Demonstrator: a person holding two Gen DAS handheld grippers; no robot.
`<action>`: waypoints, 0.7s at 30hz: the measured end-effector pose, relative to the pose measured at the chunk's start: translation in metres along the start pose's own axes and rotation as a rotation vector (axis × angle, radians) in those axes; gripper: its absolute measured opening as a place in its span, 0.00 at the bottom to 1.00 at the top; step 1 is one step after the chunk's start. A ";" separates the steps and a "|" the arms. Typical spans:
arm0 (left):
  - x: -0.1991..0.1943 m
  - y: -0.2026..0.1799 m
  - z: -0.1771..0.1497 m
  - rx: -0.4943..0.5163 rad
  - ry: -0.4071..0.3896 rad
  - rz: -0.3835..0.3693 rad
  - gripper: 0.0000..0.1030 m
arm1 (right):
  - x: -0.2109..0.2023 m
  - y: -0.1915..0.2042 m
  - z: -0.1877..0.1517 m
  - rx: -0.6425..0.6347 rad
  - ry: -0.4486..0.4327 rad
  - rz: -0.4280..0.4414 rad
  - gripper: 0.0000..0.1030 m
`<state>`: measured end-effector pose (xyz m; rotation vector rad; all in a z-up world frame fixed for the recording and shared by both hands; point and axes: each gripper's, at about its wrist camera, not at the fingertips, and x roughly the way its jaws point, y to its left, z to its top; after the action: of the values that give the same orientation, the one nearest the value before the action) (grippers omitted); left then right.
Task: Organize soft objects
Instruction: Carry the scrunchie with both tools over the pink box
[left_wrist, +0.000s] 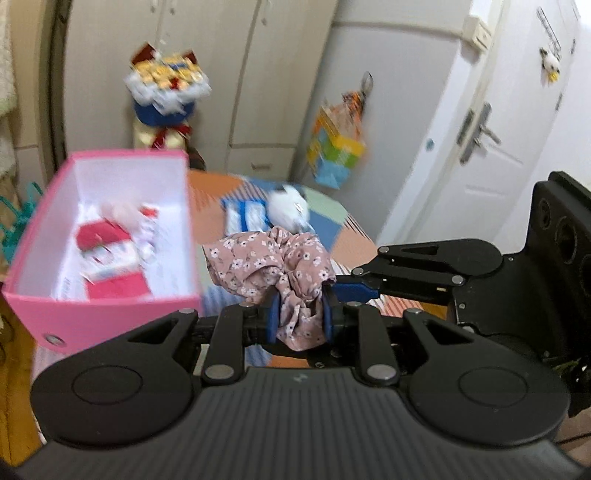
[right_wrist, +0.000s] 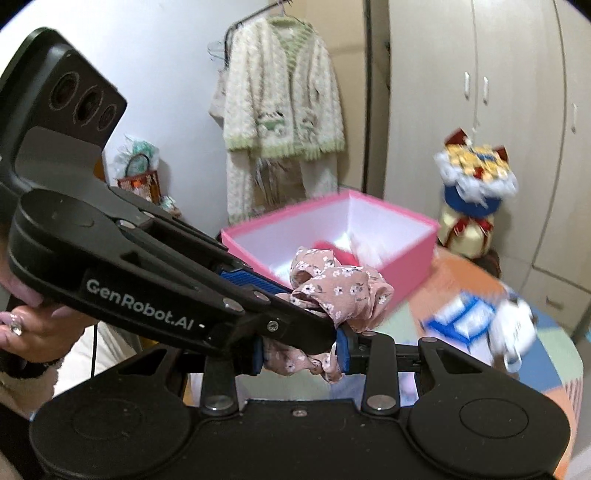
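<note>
While both grippers meet, the left gripper (left_wrist: 300, 318) and right gripper (right_wrist: 305, 356) each pinch the floral scrunchie (left_wrist: 269, 264). A pink box (left_wrist: 110, 308) sits beyond and left of the left gripper; it holds red-and-white items.

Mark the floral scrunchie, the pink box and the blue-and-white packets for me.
floral scrunchie (left_wrist: 266, 258), left wrist view, on its bunched upper fabric.
pink box (right_wrist: 413, 254), right wrist view, on its outer side wall.
blue-and-white packets (left_wrist: 245, 216), left wrist view, on the top face.

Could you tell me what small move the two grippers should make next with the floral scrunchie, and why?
Probably carry it over the pink box. Both the left gripper and right gripper pinch the scrunchie clear of the table, and the open box sits just beyond.
</note>
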<state>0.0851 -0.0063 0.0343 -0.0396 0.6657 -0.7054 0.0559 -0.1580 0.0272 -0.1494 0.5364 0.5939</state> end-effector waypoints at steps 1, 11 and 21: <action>-0.003 0.005 0.004 0.000 -0.012 0.007 0.20 | 0.005 0.000 0.007 0.000 -0.013 0.009 0.41; 0.017 0.081 0.048 -0.056 -0.052 0.044 0.21 | 0.071 -0.014 0.051 0.016 -0.080 0.016 0.42; 0.086 0.152 0.079 -0.168 0.010 0.032 0.21 | 0.158 -0.055 0.077 0.098 0.026 -0.009 0.42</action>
<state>0.2687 0.0431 0.0118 -0.1794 0.7329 -0.6183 0.2309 -0.1037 0.0095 -0.0672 0.5882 0.5567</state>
